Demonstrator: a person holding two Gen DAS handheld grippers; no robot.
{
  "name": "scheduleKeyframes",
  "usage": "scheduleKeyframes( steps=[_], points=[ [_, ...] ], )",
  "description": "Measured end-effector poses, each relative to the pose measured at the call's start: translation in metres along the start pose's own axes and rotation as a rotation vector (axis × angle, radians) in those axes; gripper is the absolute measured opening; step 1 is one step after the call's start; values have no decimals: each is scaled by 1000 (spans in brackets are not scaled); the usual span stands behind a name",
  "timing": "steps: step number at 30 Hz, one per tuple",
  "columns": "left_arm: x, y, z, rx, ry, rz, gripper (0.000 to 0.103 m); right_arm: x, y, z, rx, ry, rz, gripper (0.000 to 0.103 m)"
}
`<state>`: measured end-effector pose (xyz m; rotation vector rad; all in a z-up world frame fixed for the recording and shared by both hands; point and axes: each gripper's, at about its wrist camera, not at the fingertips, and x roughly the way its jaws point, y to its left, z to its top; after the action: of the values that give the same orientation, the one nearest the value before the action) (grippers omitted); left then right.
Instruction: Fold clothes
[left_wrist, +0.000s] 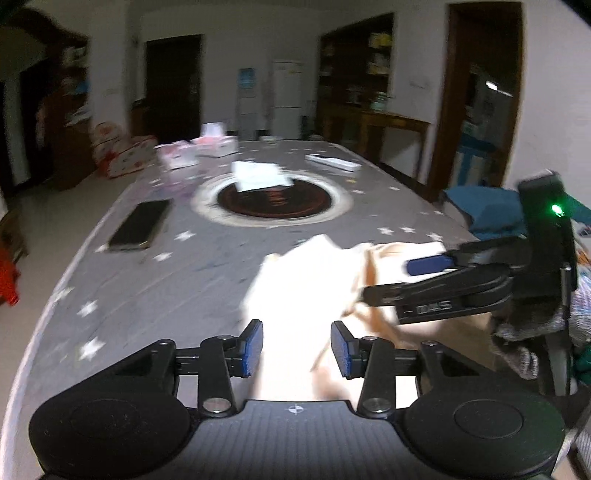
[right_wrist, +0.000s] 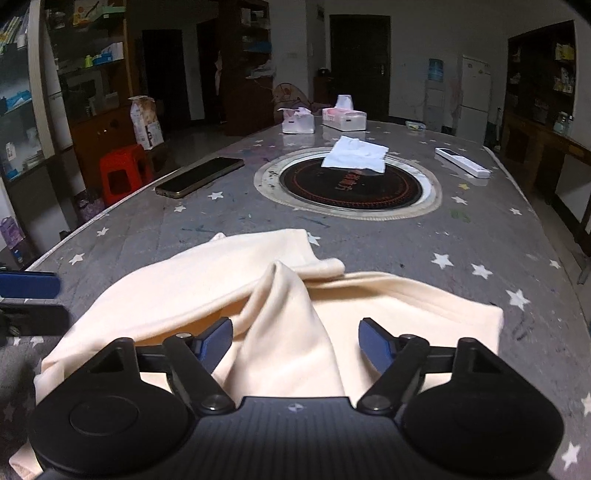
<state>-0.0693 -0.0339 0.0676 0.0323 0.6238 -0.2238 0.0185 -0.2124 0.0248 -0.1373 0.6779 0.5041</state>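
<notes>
A cream garment (right_wrist: 280, 295) lies crumpled on the grey star-print table (right_wrist: 461, 236) near its front edge. A raised fold of it runs between the fingers of my right gripper (right_wrist: 295, 341), which stands open with neither pad pressing the cloth. In the left wrist view the same garment (left_wrist: 306, 280) is bright and blurred. Part of it lies between the blue pads of my left gripper (left_wrist: 297, 349), which is open. The right gripper (left_wrist: 391, 277) reaches in from the right over the garment. The left gripper (right_wrist: 37, 301) shows at the left edge of the right wrist view.
A phone (right_wrist: 199, 177) lies at the left. A folded white cloth (right_wrist: 356, 153) sits on the round black inlay (right_wrist: 351, 186). Tissue boxes (right_wrist: 343, 116) and a white remote (right_wrist: 461, 162) are further back. A teal garment (left_wrist: 487, 210) lies at the right; a red stool (right_wrist: 122, 173) stands beside the table.
</notes>
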Motion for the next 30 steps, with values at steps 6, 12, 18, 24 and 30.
scheduleKeyframes(
  steps=[6, 12, 18, 24, 30],
  points=[
    [35, -22, 8, 109, 27, -23, 47, 17, -4, 6, -11, 35, 17, 41],
    [58, -32, 6, 188, 51, 22, 47, 8, -15, 3, 21, 21, 14, 14],
    [72, -27, 3, 217, 57, 56, 10, -17, -26, 1, 50, -34, -24, 5],
    [55, 2, 10, 63, 2, 45, 3, -57, -47, -6, 83, -96, -92, 4],
    [31, 30, 17, -48, -56, 87, 3, -76, -61, -10, 110, -106, -108, 6]
  ],
)
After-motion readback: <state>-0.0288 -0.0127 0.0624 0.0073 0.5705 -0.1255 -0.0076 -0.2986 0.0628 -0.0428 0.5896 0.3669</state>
